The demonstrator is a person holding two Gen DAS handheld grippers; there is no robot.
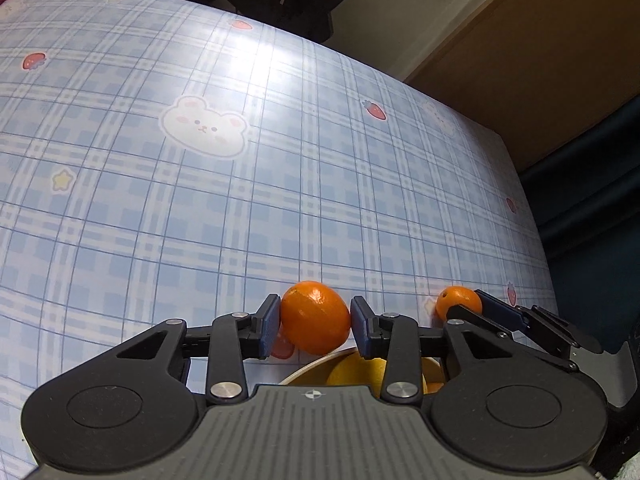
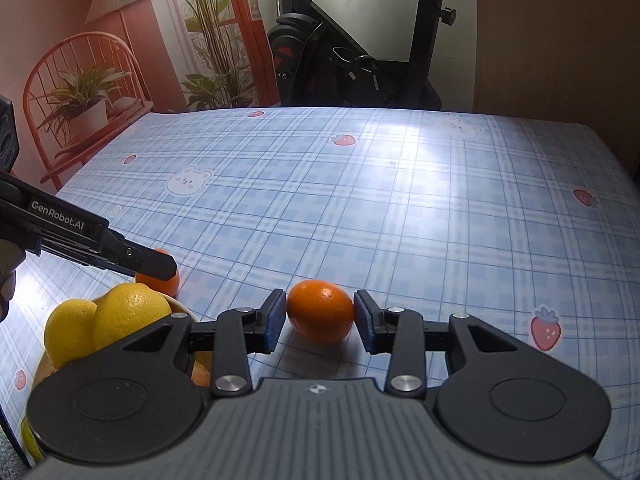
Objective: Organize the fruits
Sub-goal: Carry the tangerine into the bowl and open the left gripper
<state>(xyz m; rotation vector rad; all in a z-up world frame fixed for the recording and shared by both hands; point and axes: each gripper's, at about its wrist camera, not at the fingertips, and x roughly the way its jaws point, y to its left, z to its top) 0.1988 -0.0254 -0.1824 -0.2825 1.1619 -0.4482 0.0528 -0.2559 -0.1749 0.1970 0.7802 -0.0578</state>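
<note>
My left gripper [image 1: 315,314] holds an orange [image 1: 315,318], both blue pads against its sides, just beyond the rim of a pale bowl [image 1: 316,366] containing lemons [image 1: 356,372]. In the right wrist view the left gripper [image 2: 160,266] reaches in from the left over that orange [image 2: 162,284], behind the bowl [image 2: 182,305] and its two lemons [image 2: 128,316]. My right gripper [image 2: 320,316] is shut on a second orange [image 2: 320,316] low over the tablecloth. The left wrist view shows the second orange [image 1: 458,300] in the right gripper [image 1: 480,304] at the right.
The table wears a blue plaid cloth [image 2: 400,208] with bunny and strawberry prints. Its right edge [image 1: 532,220] drops off beside dark furniture. An exercise bike [image 2: 340,60] and a cardboard-brown panel [image 2: 560,40] stand behind the far edge.
</note>
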